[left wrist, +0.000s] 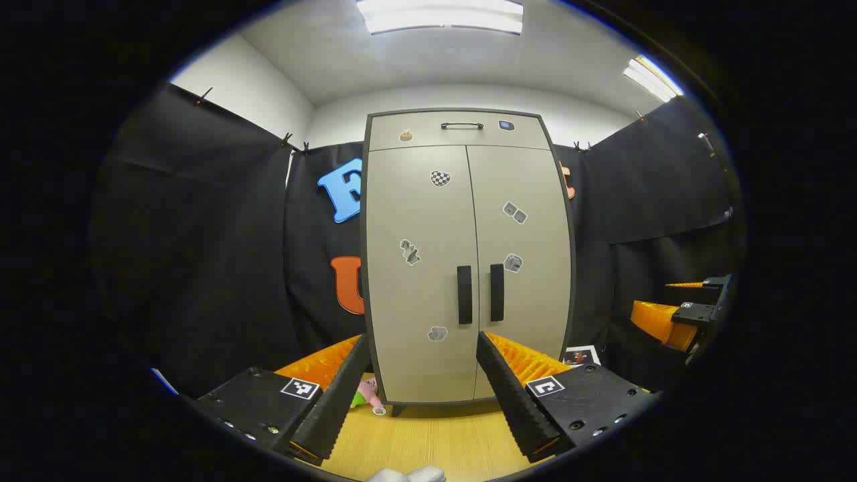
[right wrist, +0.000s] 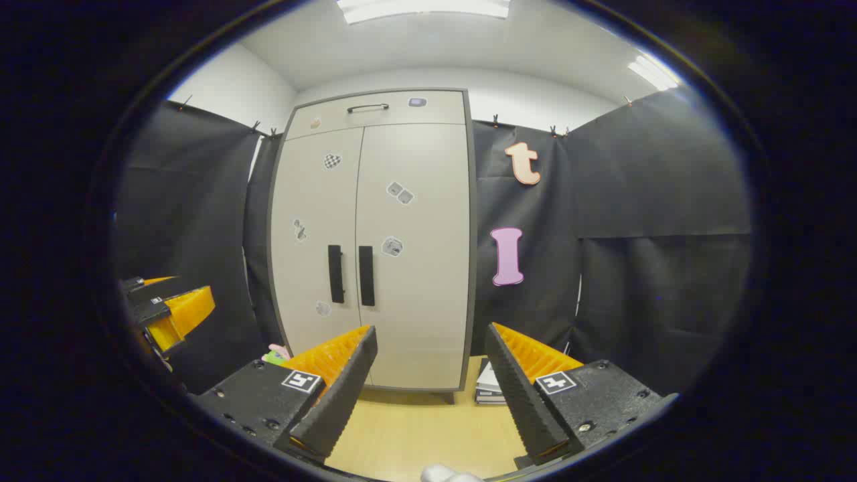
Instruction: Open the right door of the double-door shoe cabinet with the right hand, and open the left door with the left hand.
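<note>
- Pink toy at cabinet foot, just behind left gripper near its left jaw; picture card past its right jaw.
- In right gripper view: stacked books on wooden floor between spread jaws of right gripper.
- Left gripper's jaws spread too, holding nothing.
- Shoe cabinet straight ahead beyond both jaw pairs: beige, stickered, both doors closed, left handle and right handle side by side, untouched.

walls: black cloth | floor: light wood | ceiling lights lit
</note>
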### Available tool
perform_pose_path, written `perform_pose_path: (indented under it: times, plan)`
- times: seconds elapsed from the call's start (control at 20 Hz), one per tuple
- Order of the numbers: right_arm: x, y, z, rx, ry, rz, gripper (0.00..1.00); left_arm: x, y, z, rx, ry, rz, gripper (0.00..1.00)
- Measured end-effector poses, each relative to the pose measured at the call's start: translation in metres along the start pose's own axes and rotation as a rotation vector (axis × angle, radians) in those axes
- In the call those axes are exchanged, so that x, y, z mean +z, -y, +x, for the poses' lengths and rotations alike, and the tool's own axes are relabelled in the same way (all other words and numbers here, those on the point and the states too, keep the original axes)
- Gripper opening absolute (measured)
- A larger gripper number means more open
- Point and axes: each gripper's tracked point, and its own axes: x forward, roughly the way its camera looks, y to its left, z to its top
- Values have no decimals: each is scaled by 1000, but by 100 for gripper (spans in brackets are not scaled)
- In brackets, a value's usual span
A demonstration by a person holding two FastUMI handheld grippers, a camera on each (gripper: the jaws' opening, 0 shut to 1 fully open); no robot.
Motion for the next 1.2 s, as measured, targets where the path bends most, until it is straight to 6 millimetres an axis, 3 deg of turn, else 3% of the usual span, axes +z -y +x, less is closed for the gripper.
perform_pose_path:
  times: [0.8,1.0,1.2]
  plan:
    - [1,-9,13,12,-6,-3,100,-1,-9,1,9,-13,5,96]
    - [1,-19,28,25,-14,-7,100,-1,-16,-4,16,-21,5,96]
    - [-2,-37,60,47,-32,-17,100,-6,-26,-7,33,-37,9,96]
